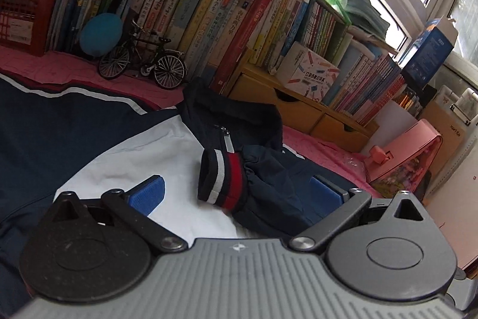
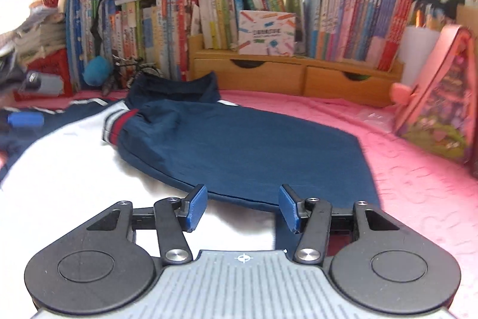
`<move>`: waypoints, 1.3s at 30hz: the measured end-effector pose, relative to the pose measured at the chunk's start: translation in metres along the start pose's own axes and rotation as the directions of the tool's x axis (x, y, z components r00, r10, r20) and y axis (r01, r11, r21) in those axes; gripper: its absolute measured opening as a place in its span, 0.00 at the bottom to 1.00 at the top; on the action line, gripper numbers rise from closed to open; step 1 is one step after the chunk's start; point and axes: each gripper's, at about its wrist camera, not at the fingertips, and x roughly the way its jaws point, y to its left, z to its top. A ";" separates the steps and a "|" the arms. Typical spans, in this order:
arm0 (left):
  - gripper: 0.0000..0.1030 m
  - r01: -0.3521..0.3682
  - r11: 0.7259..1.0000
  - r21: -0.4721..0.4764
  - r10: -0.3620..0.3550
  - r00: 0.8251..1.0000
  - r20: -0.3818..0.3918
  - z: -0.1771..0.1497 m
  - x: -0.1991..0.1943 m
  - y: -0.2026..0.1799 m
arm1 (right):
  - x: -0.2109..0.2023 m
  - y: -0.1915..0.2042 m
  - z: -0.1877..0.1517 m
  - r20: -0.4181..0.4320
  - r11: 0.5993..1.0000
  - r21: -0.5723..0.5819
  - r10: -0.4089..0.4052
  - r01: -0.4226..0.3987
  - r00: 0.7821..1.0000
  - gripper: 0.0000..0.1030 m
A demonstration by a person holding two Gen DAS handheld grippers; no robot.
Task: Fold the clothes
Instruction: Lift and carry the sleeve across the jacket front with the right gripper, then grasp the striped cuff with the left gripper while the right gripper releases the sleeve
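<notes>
Left view — jacket: the jacket [image 1: 125,157], navy and white, lies spread on the pink cover [image 1: 322,148]; its sleeve [image 1: 269,187] is folded in across the white chest, so the striped cuff [image 1: 221,177] rests near the zip [image 1: 224,136] at 12 o'clock of it.
Left view — left gripper [image 1: 236,193]: fingers spread wide and empty, one blue pad [image 1: 148,195] at 9 o'clock of the cuff, the other at 3 o'clock behind the sleeve; neither presses cloth, as far as I can tell — it looks like a release after laying the sleeve in.
Left view — writing: a box [image 1: 310,76] on the drawer shelf [image 1: 277,102] carries print too small to read; a carton [image 1: 454,127] at 3 o'clock reads roughly "xarito", uncertain. Book spines bear Chinese titles, not legible.
Right view — right gripper [image 2: 242,207]: fingers parted, nothing between them, hovering over the sleeve's lower hem where navy meets white.
Right view — sleeve: it lies flat and angled toward the collar [image 2: 176,87] at 11 o'clock, likely placed to narrow the jacket for the next fold.
Right view — left pad: blue, at 9 o'clock, blurred.
Right view — writing: none readable.
</notes>
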 end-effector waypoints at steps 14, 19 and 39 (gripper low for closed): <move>0.16 -0.083 0.988 -0.129 0.086 0.996 0.015 -0.004 0.063 -0.006 | -0.002 -0.014 -0.039 -0.014 0.994 -0.093 -0.061 0.060 0.998 0.72; 0.79 -0.032 0.989 -0.145 0.033 0.999 0.000 -0.004 0.069 -0.010 | 0.001 -0.012 -0.041 -0.019 0.994 -0.090 -0.059 0.057 0.998 0.76; 0.17 -0.307 0.949 0.066 0.289 0.937 0.197 -0.001 0.029 -0.023 | 0.011 -0.006 -0.042 -0.046 0.989 -0.124 -0.089 0.083 0.995 0.83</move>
